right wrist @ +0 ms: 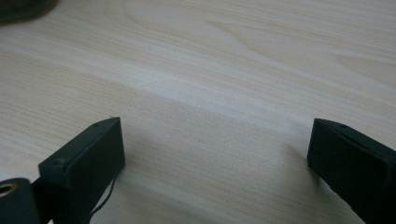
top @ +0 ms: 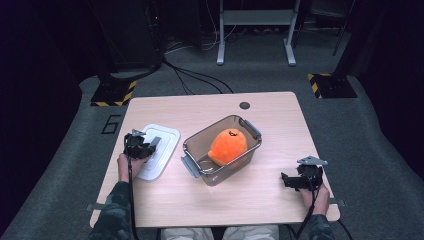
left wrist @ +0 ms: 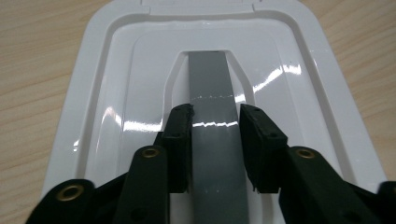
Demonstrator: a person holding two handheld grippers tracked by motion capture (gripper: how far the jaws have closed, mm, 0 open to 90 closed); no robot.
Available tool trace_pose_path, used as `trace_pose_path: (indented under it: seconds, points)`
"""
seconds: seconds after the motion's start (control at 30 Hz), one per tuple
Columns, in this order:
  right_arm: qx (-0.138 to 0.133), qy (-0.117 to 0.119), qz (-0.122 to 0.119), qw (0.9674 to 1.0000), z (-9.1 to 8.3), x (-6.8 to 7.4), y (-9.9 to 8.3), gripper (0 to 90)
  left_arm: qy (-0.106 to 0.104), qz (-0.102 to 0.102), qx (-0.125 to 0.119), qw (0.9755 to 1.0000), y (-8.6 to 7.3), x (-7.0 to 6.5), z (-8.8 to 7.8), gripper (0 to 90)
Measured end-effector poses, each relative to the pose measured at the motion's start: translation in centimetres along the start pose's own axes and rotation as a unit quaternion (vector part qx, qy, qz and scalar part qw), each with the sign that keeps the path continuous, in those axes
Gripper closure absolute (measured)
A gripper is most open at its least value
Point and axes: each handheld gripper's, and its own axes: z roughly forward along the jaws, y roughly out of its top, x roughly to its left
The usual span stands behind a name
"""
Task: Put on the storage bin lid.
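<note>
My left gripper (left wrist: 215,122) has its jaws clenched on the grey handle strip (left wrist: 211,88) that runs down the middle of the white container lid (left wrist: 116,93). The lid lies flat on the wooden surface (top: 270,107), just left of the clear plastic container (top: 192,145). An orange plush toy (top: 227,146) sits inside that container. My right gripper (right wrist: 215,149) has its jaws released, spread wide with nothing between them, low over bare wood well to the right of the container, near the surface's front edge.
</note>
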Motion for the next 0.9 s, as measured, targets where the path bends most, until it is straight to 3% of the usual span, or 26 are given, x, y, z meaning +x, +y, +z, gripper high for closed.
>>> trace_pose_path:
  seconds: [0.1, 0.27, 0.43, 0.63, 0.9]
  points:
    - [0.0, 0.0, 0.0, 1.0, 0.0, 0.0, 0.0, 3.3, 0.001, -0.002, 0.0, 1.0, 0.0, -0.1, 0.0, 65.5]
    - [0.0, 0.0, 0.001, 1.0, 0.0, 0.0, 0.0, 3.3, -0.006, 0.018, 0.01, 0.9998, 0.4, -0.6, -0.1, 66.3]
    - [0.0, 0.0, 0.0, 1.0, 0.0, 0.0, 0.0, 3.3, -0.008, 0.01, 0.007, 0.9999, 0.4, -0.6, -0.2, 66.3]
    - [0.002, 0.003, 0.004, 1.0, 0.0, -0.1, 0.0, 3.2, -0.018, 0.011, -0.002, 0.9998, 0.8, -0.9, -1.2, 66.3]
    - [0.004, 0.003, 0.003, 1.0, 0.1, -0.1, 0.1, 2.1, -0.015, 0.023, -0.014, 0.9995, 2.2, -1.2, -2.7, 66.3]
